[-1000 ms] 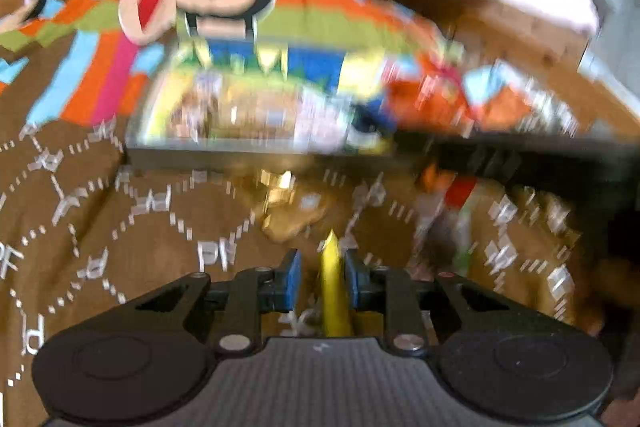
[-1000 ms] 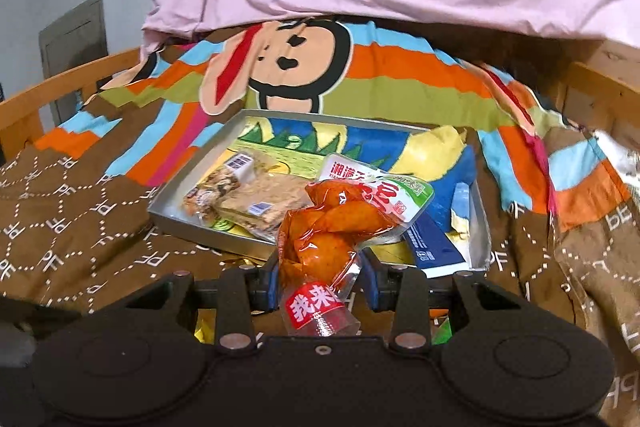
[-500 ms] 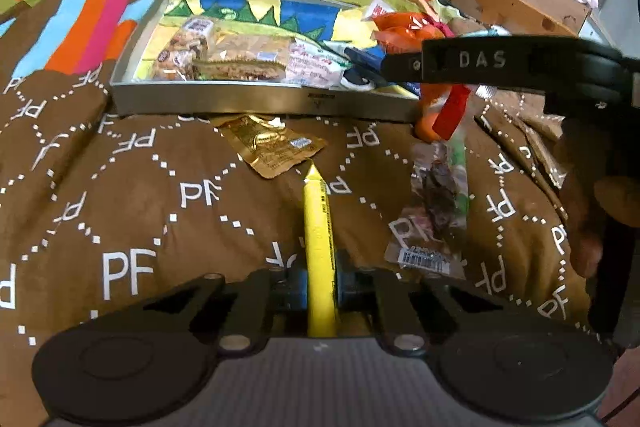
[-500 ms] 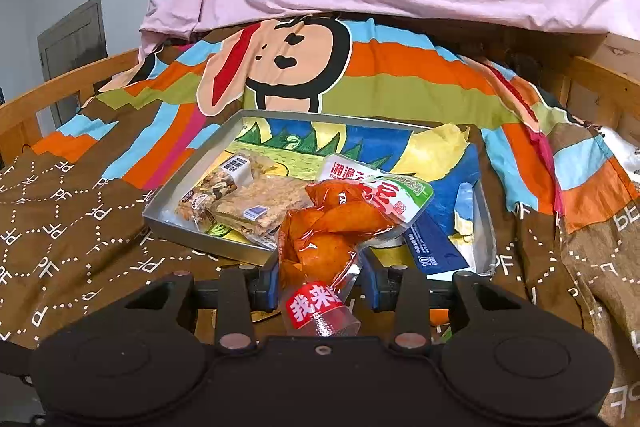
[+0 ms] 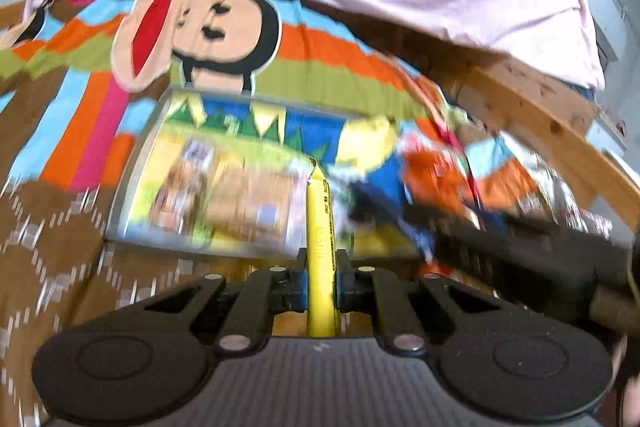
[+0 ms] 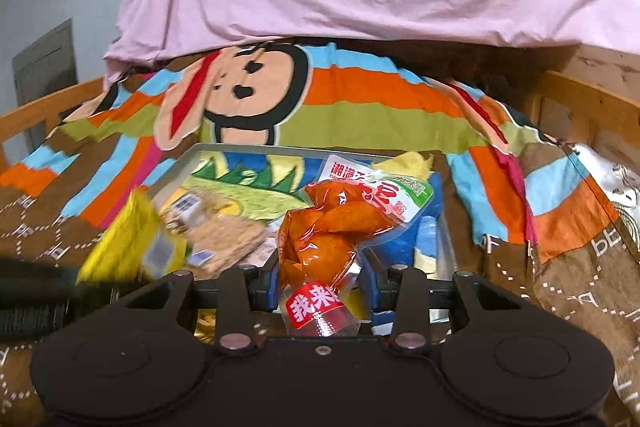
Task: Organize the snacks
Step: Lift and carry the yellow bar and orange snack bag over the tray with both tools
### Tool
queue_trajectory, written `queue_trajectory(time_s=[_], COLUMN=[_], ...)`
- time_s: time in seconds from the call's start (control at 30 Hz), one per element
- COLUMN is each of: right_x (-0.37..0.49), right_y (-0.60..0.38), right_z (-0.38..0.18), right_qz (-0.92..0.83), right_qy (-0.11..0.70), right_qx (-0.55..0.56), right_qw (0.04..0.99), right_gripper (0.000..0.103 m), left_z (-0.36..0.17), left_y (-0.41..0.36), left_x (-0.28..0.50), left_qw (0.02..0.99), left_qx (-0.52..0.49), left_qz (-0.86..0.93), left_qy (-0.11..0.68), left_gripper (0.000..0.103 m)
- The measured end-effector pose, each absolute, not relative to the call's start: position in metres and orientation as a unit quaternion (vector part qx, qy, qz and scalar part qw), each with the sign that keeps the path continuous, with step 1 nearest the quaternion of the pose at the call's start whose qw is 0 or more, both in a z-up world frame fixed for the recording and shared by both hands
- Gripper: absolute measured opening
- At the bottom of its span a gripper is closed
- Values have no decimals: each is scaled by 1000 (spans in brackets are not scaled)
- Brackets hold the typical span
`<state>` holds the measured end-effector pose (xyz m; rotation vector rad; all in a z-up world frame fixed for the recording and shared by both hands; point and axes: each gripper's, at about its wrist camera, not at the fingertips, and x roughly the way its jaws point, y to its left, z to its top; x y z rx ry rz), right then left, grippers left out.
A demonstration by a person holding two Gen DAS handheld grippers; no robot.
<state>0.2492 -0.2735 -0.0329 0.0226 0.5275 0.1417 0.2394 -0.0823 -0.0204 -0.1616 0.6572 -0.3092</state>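
Both claws carry snacks above the metal tray [image 6: 447,242] on the bed: left claw [image 5: 321,281] pinches a thin yellow packet [image 5: 319,251] edge-on, right claw [image 6: 319,289] grips a soft, crinkly orange pouch [image 6: 332,239] near its sealed end; both look light and floppy.

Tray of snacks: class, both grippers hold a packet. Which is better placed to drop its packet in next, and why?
Right, probably. The right gripper holds the orange packet already over the tray's near rim; the left gripper, clamping the yellow packet, looks short of the rim, though its view is blurred.
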Motion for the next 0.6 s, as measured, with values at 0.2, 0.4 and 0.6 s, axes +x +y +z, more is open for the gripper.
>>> queue_trajectory(time_s=[0.2, 0.4, 0.6], right_x=[278, 308, 324], right_y=[-292, -307, -309], right_z=[-38, -50, -66], right_qz=[57, 46, 54], right_qy=[267, 296, 324], right_qx=[18, 32, 27], right_qw=[962, 954, 944], right_gripper=[40, 41, 42], left_z=[-23, -48, -68], left_y=[-98, -122, -130], left_x=[313, 364, 381], left_qw=[928, 919, 914], left_qx=[-96, -97, -99], left_qz=[-160, -173, -172], left_qy=[323, 341, 354], left_gripper=[12, 12, 12])
